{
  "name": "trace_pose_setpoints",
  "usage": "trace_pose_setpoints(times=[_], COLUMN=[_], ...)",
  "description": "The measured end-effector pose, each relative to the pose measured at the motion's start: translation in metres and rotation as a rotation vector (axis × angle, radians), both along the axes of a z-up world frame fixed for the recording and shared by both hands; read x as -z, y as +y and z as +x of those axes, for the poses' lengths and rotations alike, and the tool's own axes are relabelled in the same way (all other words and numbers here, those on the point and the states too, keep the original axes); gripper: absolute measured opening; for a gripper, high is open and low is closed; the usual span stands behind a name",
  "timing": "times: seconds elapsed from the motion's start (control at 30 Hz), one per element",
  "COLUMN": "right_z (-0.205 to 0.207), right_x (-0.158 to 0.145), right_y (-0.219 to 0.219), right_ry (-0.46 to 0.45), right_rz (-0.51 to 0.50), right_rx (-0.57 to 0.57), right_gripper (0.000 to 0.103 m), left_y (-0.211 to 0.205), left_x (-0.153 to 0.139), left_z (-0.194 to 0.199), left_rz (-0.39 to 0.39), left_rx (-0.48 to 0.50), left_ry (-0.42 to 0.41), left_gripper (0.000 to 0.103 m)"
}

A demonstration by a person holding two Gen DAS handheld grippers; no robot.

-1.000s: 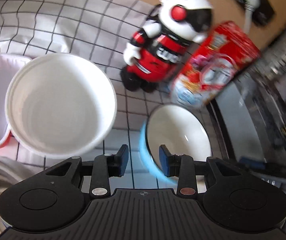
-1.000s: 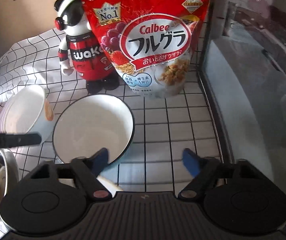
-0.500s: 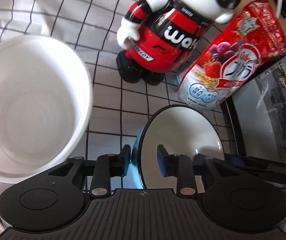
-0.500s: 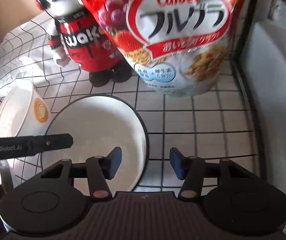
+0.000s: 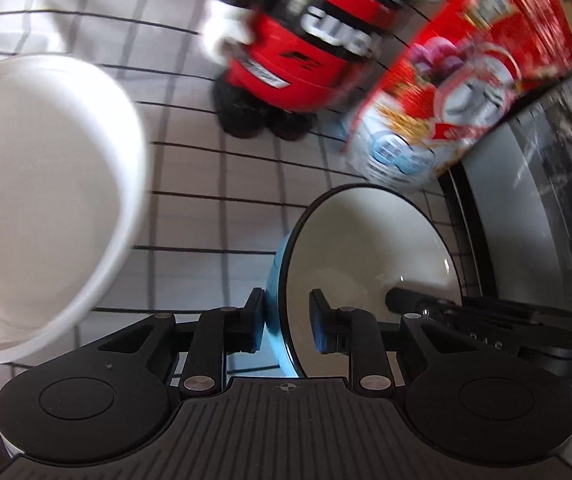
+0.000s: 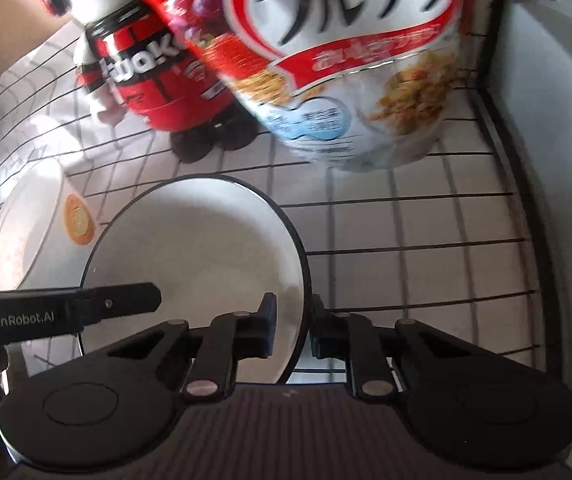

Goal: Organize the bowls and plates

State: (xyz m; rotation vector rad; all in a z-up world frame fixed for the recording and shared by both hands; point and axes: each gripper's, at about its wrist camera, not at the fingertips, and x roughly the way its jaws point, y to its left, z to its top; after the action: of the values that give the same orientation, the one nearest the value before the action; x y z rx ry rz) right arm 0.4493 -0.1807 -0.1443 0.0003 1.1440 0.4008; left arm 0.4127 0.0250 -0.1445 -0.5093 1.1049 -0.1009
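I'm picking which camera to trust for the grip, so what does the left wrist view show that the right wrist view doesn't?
Only the left wrist view shows the light blue outside of the black-rimmed bowl, with the left gripper straddling its rim, jaws just closing. Only the right wrist view shows the orange emblem on the white bowl and the right gripper clamped on the opposite rim. Both show the two bowls, the red robot toy, the cereal bag and the checked cloth.

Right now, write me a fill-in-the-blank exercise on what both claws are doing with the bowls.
1. The right claw is shut on the ____ of the black-rimmed bowl.
2. The left claw straddles the same bowl's rim, one pad against its ____ outer wall.
3. The toy robot stands beside a red ____ bag.
4. The larger white bowl holds ____.

Missing words: rim; blue; cereal; nothing
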Motion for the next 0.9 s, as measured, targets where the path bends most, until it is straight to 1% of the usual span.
trace_pose_setpoints(times=[0.2,0.33,0.4,0.63,0.73,0.83,0.9], right_z=[-0.005,-0.007,-0.008,-0.011,-0.010,-0.007,-0.004], right_x=[0.000,0.002,0.003,0.003,0.005,0.009,0.013], right_y=[-0.040,-0.055,-0.056,-0.059,-0.058,-0.055,-0.052], right_ry=[0.003,0.004,0.004,0.005,0.013,0.026,0.037], right_rz=[-0.005,0.016,0.023,0.048,0.051,0.052,0.044], right_rx=[0.114,0.153,0.159,0.167,0.168,0.164,0.158], right_gripper=[0.016,0.016,0.017,0.018,0.019,0.023,0.024], left_y=[-0.037,-0.058,-0.061,-0.062,-0.062,-0.062,-0.063], left_x=[-0.002,-0.004,-0.005,-0.005,-0.002,0.002,0.004], left_z=[0.017,0.022,0.024,0.025,0.027,0.032,0.035], left_rz=[0.015,0.077,0.093,0.091,0.091,0.072,0.069], left_rx=[0.117,0.174,0.178,0.169,0.167,0.167,0.173], left_ry=[0.009,0.009,0.007,0.018,0.026,0.038,0.041], left_gripper=[0.026,0.026,0.025,0.026,0.026,0.026,0.029])
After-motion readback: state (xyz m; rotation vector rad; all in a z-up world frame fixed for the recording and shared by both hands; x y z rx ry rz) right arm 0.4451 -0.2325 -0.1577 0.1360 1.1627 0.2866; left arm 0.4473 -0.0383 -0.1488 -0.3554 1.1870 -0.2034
